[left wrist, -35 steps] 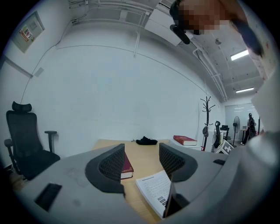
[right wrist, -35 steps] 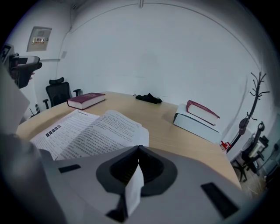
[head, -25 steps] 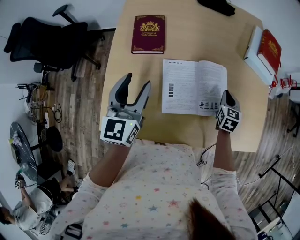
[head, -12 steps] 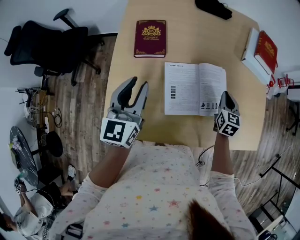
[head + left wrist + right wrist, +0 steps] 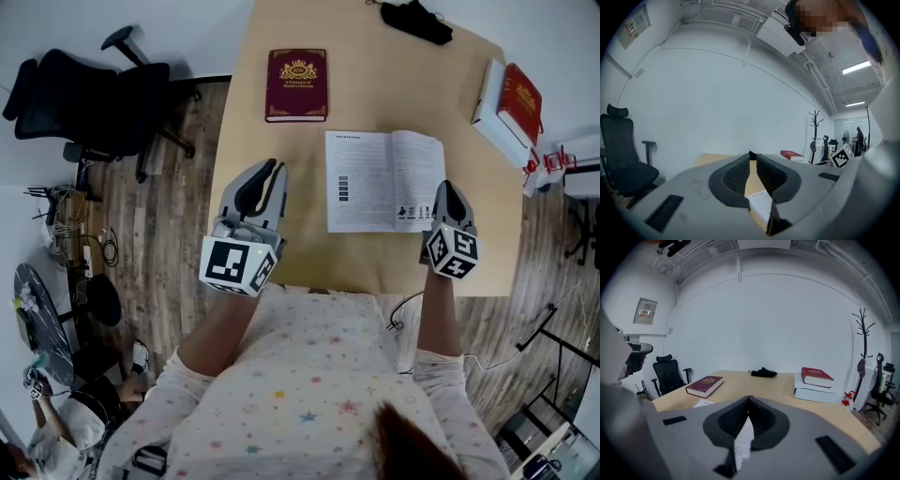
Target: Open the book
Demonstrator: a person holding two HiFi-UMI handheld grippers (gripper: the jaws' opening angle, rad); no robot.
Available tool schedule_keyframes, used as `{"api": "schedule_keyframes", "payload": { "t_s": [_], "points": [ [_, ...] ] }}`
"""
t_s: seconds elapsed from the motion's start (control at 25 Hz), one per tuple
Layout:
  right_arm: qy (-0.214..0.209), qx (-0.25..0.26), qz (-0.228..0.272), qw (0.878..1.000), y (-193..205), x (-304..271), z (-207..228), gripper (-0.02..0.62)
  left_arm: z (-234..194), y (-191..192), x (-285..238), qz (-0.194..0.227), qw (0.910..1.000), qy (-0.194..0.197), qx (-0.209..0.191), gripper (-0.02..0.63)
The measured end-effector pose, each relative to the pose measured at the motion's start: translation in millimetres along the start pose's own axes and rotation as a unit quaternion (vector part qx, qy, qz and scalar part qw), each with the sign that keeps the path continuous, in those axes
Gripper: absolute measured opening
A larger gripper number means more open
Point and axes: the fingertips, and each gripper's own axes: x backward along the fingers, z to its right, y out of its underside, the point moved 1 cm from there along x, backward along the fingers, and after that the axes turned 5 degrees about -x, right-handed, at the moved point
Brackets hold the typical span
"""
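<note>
The open book (image 5: 375, 178) lies on the tan table (image 5: 281, 244), white printed pages up. My right gripper (image 5: 448, 187) is at the lower right corner of its right page. In the right gripper view the jaws (image 5: 748, 399) are shut, with a strip of printed page (image 5: 743, 441) between the pads. My left gripper (image 5: 272, 169) hovers left of the book, apart from it. Its jaws (image 5: 750, 159) have just been closing; the tips meet with nothing between them. The open book (image 5: 761, 204) shows through the slit behind them.
A closed maroon book (image 5: 297, 84) lies at the far left of the table. A red book (image 5: 517, 92) rests on a white box (image 5: 492, 103) at the right edge, and a black item (image 5: 417, 21) lies at the back. A black office chair (image 5: 89, 94) stands left.
My left gripper's jaws have gone from wide apart to closed, with nothing taken. My right gripper has stayed at the book's lower right corner and has risen a little.
</note>
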Motion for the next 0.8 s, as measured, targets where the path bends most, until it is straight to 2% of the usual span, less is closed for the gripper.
{"api": "schedule_keyframes", "payload": {
  "t_s": [0.24,0.44,0.8],
  "points": [
    [-0.016,-0.01,0.018,1.0,-19.9,9.4,-13.6,0.0,-3.0,-4.6,1.5,0.003,1.0,0.0,0.001,0.046],
    [-0.05,-0.03,0.022,0.998,-35.9,15.0,-27.2,0.0,-3.5,-8.0,-0.2,0.001,1.0,-0.001,-0.001,0.044],
    [-0.078,-0.004,0.046,0.996,-66.8,30.5,-52.7,0.0,-3.2,-17.7,-0.8,0.014,0.9999,-0.003,-0.003,0.044]
  ]
}}
